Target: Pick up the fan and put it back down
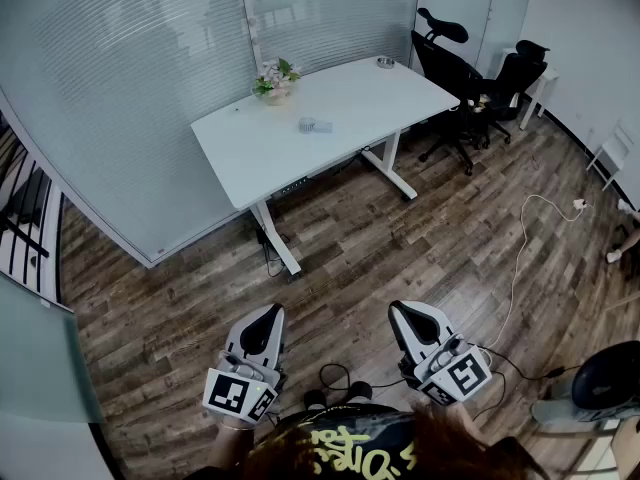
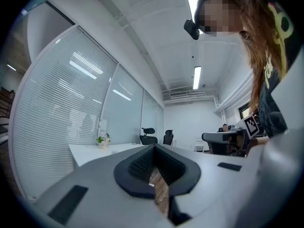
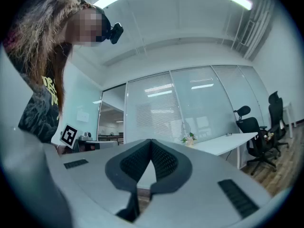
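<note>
Two tools: a left tool and a right tool are held side by side at the near edge of the head view, well apart from the table, tips directed toward it.
Left tool state: jaws are seen pressed together in the left gripper view; nothing is held between the dark ribbed pads.
Right tool state: jaws are likewise seen pressed together in the right gripper view; nothing is pinched.
Marker cubes: one is carried on the rear of each tool, left and right.
Person: a dark shirt with yellow print is noted just behind the tools.
Floor: dark wood planking is recorded between the tools and the table.
Cable: a white lead is laid across the floor at the right.
Table: a white table on white legs is set against the partition.
Fan: a small pale fan is found lying on the table top, near its middle, untouched by either tool.
Flower pot: a pot of pale flowers is placed at the far edge of the table, behind the fan.
Office chairs: two black chairs are positioned beyond the right end of the table.
Glass partition: frosted, blind-lined panels are observed behind the table.
</note>
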A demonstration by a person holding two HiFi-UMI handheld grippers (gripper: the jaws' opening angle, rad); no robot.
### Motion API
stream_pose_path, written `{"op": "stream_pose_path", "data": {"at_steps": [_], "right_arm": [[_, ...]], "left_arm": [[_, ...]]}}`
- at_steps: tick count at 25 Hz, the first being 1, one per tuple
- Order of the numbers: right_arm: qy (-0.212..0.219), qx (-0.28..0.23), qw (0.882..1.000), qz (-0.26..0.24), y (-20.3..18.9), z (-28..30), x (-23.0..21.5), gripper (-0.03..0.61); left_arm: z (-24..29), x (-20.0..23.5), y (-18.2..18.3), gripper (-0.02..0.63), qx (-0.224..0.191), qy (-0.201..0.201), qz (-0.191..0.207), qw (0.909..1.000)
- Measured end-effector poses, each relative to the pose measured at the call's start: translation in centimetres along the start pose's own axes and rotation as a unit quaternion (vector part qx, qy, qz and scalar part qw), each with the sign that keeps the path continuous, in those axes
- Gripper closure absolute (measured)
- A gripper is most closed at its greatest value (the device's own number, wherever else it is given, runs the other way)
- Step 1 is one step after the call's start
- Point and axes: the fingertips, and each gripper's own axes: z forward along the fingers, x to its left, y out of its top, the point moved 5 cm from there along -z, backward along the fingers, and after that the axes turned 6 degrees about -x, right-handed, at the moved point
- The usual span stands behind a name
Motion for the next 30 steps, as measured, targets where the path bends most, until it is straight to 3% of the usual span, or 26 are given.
{"op": "stream_pose_path", "data": {"at_steps": [5, 10, 17, 21, 23, 25, 28, 30], "right_arm": [[0.016, 0.03, 0.999, 0.009, -0.7, 0.1, 1.2, 0.575], [0.003, 0.036, 0.999, 0.005, -1.0, 0.0, 0.7, 0.575], [-0.006, 0.032, 0.998, -0.052, -0.4, 0.9, 0.7, 0.575], [-0.026, 0.031, 0.998, -0.048, -0.1, 1.0, -0.3, 0.569], [-0.046, 0.017, 0.998, -0.046, 0.4, 1.2, -0.7, 0.457], [-0.074, 0.017, 0.996, -0.052, 0.4, 0.8, -1.4, 0.344], [-0.108, 0.019, 0.993, -0.052, 0.0, 0.3, -2.5, 0.271], [-0.113, 0.024, 0.992, -0.044, -0.4, 0.2, -2.9, 0.258]], "left_arm": [[-0.5, 0.2, -0.1, 0.621, 0.001, 0.003, -0.001, 1.0], [-0.3, 0.1, -0.1, 0.621, 0.002, 0.001, -0.006, 1.0], [-0.6, 0.3, 0.3, 0.621, -0.018, 0.004, -0.021, 0.9996], [-0.1, 0.2, 0.7, 0.621, -0.023, 0.015, -0.023, 0.9993], [0.1, 0.3, 0.8, 0.563, -0.025, 0.022, -0.023, 0.9992], [-0.2, 0.6, 1.0, 0.454, -0.032, 0.04, -0.024, 0.9984], [-0.6, 1.3, 1.3, 0.241, -0.051, 0.075, -0.019, 0.9957], [-0.7, 1.5, 1.2, 0.2, -0.051, 0.086, -0.015, 0.9948]]}}
